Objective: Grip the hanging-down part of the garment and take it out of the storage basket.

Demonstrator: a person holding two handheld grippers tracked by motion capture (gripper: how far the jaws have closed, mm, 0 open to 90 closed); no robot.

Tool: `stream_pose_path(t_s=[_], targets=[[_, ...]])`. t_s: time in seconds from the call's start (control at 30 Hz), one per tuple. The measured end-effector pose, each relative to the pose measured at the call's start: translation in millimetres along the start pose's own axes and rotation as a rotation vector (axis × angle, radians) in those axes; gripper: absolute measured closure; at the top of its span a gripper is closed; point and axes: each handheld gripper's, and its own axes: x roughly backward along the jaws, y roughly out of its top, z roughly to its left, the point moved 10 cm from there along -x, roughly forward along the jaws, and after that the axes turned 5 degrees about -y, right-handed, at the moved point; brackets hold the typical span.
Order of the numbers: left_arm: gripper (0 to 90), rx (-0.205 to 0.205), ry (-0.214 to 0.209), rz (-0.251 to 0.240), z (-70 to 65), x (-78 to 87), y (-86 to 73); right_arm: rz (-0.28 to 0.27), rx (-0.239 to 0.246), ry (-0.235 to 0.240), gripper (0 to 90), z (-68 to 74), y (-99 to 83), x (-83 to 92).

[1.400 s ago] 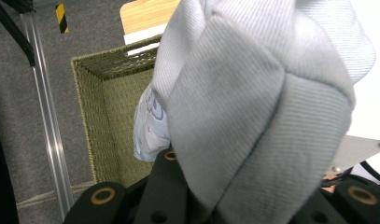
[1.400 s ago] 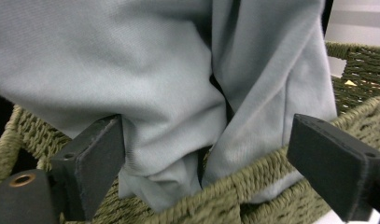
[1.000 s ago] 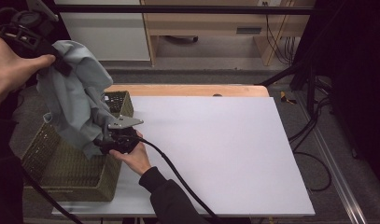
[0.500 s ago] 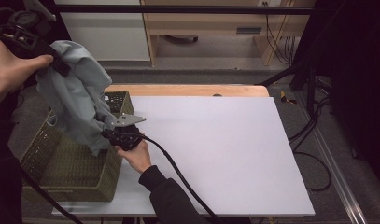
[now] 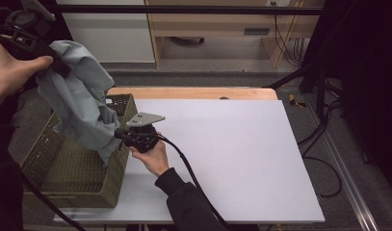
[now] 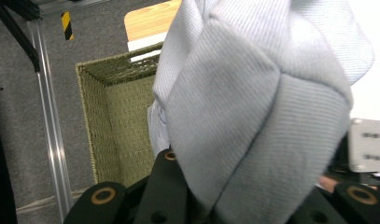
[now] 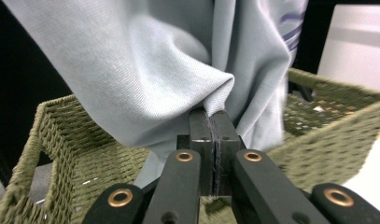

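A light grey-blue garment (image 5: 80,96) hangs over a green woven basket (image 5: 63,197) at the table's left. My left gripper (image 5: 58,65) holds it high at the upper left, shut on its top fold. In the left gripper view the cloth (image 6: 253,93) drapes over the jaws and hides their tips. My right gripper (image 5: 117,134) is at the basket's right rim, shut on a lower fold. In the right gripper view its pads (image 7: 211,123) pinch the cloth (image 7: 145,70) tight above the basket (image 7: 61,140).
The white table top (image 5: 222,154) stretches right of the basket, with a wooden strip (image 5: 193,92) along its far edge. A black cable (image 5: 189,168) trails from the right gripper over the table. The floor and cables lie to the right.
My right hand has risen a little and shifted right, drawing the garment's lower fold toward the basket's right rim. The left hand has kept still.
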Motion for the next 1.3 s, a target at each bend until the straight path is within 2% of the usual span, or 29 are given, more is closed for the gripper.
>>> stream_pose_path(t_s=[0.03,0.07,0.13,0.27,0.3,0.33,0.37,0.4,0.57,0.67,0.8,0.9,0.93,1.07,1.3], targets=[[80.2,-0.001,-0.001,-0.001,-0.5,0.5,0.1,-0.002,0.007,-0.004,89.9,-1.9,1.8,4.6],[80.2,0.000,-0.001,-0.002,-0.7,0.6,0.1,-0.018,0.007,-0.016,89.9,-7.5,8.0,18.7],[80.2,-0.001,-0.002,-0.003,-0.8,1.1,0.0,-0.020,0.009,-0.019,89.9,-9.4,9.6,23.6],[80.2,0.001,-0.003,-0.006,-0.8,1.8,-0.3,-0.045,0.019,-0.039,90.0,-19.3,20.0,48.8],[80.3,0.001,-0.003,-0.005,-0.7,1.7,-0.4,-0.056,0.017,-0.056,90.0,-24.7,26.5,63.0],[80.3,0.001,-0.001,-0.005,-0.7,1.6,-0.4,-0.056,0.017,-0.056,90.0,-24.7,26.5,63.0],[80.2,0.002,-0.001,-0.003,-0.8,1.3,-0.7,-0.077,0.026,-0.070,90.0,-30.5,32.7,73.9],[80.2,0.002,-0.001,-0.003,-1.3,1.0,-0.7,-0.077,0.026,-0.070,90.0,-30.5,32.7,73.9],[80.2,-0.001,-0.007,-0.011,-4.1,0.9,0.7,-0.105,0.031,-0.121,90.0,-45.6,49.2,106.0],[80.2,-0.005,-0.010,-0.012,-6.3,0.6,1.4,-0.116,0.059,-0.149,90.0,-51.6,58.7,122.9],[80.2,-0.009,-0.014,-0.008,-8.4,-1.2,1.4,-0.146,0.069,-0.166,90.0,-55.0,69.1,134.7],[80.2,-0.009,-0.018,-0.012,-9.4,-3.3,2.2,-0.190,0.080,-0.205,90.0,-61.3,87.4,153.3],[80.2,-0.009,-0.018,-0.012,-9.4,-3.3,2.2,-0.190,0.080,-0.205,90.0,-61.3,87.4,153.3],[80.2,-0.014,-0.028,-0.012,-11.3,-3.5,2.6,-0.240,0.079,-0.245,90.0,-68.9,107.7,174.3],[80.1,-0.022,-0.049,-0.014,-17.6,-5.0,3.5,-0.294,0.062,-0.303,90.0,-82.5,123.5,199.9]])
